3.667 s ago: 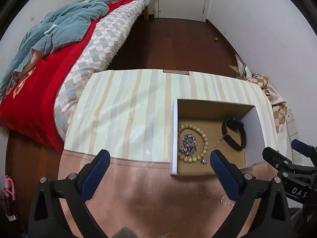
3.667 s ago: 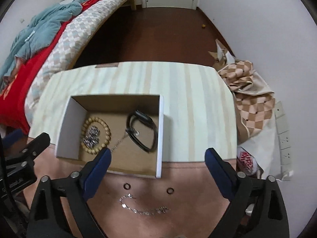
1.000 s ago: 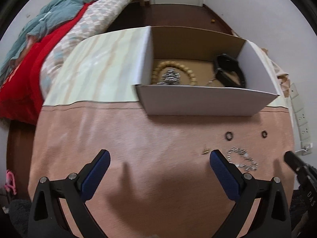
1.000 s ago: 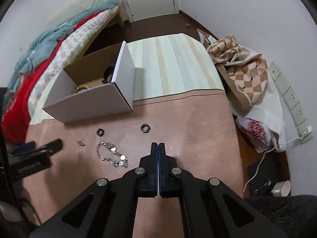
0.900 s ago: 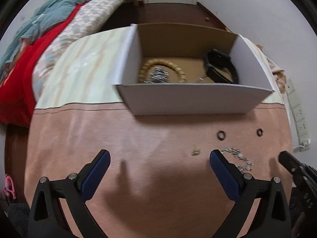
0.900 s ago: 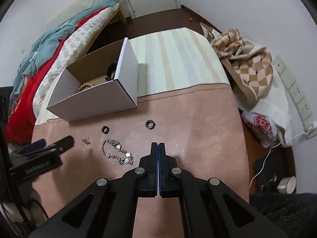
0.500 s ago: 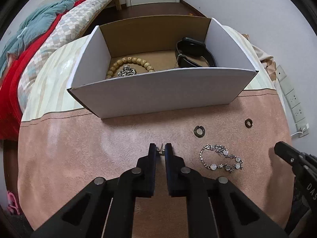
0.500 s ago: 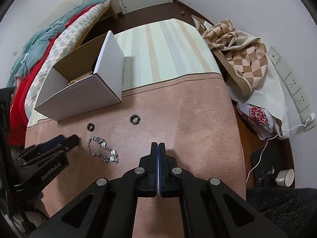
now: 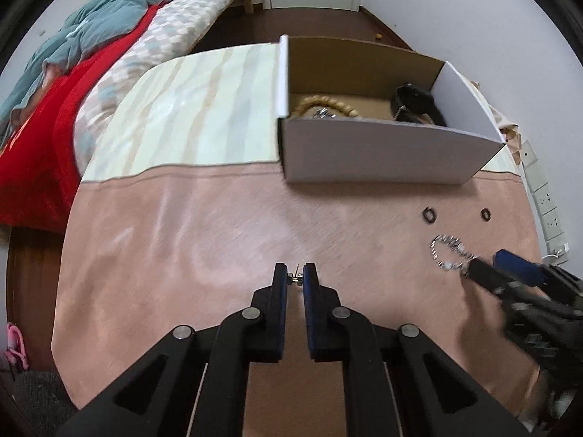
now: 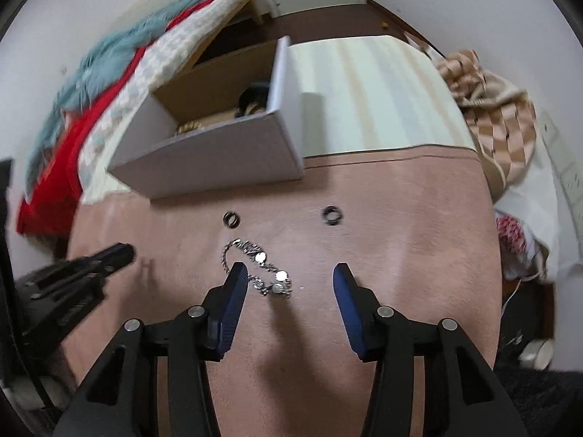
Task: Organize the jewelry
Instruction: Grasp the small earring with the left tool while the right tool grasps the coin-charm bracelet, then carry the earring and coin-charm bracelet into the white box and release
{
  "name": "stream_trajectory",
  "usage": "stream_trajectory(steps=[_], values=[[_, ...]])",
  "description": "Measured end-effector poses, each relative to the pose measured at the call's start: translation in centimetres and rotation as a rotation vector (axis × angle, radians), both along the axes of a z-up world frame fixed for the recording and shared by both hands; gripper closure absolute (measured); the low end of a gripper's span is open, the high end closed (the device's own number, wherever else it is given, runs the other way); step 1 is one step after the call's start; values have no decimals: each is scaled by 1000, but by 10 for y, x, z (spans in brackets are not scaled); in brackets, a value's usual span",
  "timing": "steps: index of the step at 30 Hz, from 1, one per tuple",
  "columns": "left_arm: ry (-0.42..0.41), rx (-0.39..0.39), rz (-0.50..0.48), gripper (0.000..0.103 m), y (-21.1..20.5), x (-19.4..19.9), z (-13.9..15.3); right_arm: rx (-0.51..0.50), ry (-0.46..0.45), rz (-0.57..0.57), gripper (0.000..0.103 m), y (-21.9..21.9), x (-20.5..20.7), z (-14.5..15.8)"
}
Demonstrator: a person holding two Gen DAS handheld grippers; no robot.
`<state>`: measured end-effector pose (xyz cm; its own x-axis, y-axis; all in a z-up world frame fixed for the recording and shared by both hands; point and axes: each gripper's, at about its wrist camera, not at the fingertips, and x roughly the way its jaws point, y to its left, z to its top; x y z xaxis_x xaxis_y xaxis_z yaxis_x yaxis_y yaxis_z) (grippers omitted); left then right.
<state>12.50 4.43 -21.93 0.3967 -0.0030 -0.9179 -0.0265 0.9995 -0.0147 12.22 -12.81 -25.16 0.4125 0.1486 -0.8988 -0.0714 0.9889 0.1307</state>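
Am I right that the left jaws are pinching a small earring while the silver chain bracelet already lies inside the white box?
Not quite. The silver chain bracelet lies on the pink mat, outside the white box, between the right gripper's opening jaws, as the right wrist view shows. The left gripper does pinch the small earring.

A table (image 9: 182, 255) carries everything, its near half covered in pinkish-brown cloth, its far half in pale striped cloth. On the boundary between them sits an open white cardboard box (image 9: 382, 156). On the pink cloth in front of the box lie two small dark rings (image 10: 231, 219) (image 10: 332, 215), well apart, and a silver chain bracelet (image 10: 260, 266) nearer the camera.
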Motion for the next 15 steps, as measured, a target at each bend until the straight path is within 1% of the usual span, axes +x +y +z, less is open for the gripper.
stream_trajectory(steps=[1, 3, 4, 5, 6, 7, 12, 14, 15], values=[[4, -2, 2, 97, 1, -2, -1, -56, -1, 15, 53, 10, -1, -6], [4, -3, 1, 97, 0, -8, -3, -167, -36, 65, 55, 27, -7, -7], [4, -7, 0, 97, 0, -10, -3, -203, -48, 89, 63, 36, -10, -6], [3, -12, -2, 97, -1, -11, -3, -181, -47, 86, 71, 37, -11, -4], [0, -15, -4, 97, -3, -12, -2, -179, -43, 86, 91, 38, -12, -3], [-3, -18, -8, 97, -4, -12, -1, -166, -38, 85, 95, 38, -12, -2], [-24, -41, -21, 97, -8, -11, 14, -45, -19, 26, 96, 23, -16, 6], [-38, -55, -28, 97, -8, -10, 23, 21, -32, 1, 97, 15, -21, 19], [-47, -62, -32, 97, -9, -10, 29, 32, -40, -1, 97, 16, -23, 22]])
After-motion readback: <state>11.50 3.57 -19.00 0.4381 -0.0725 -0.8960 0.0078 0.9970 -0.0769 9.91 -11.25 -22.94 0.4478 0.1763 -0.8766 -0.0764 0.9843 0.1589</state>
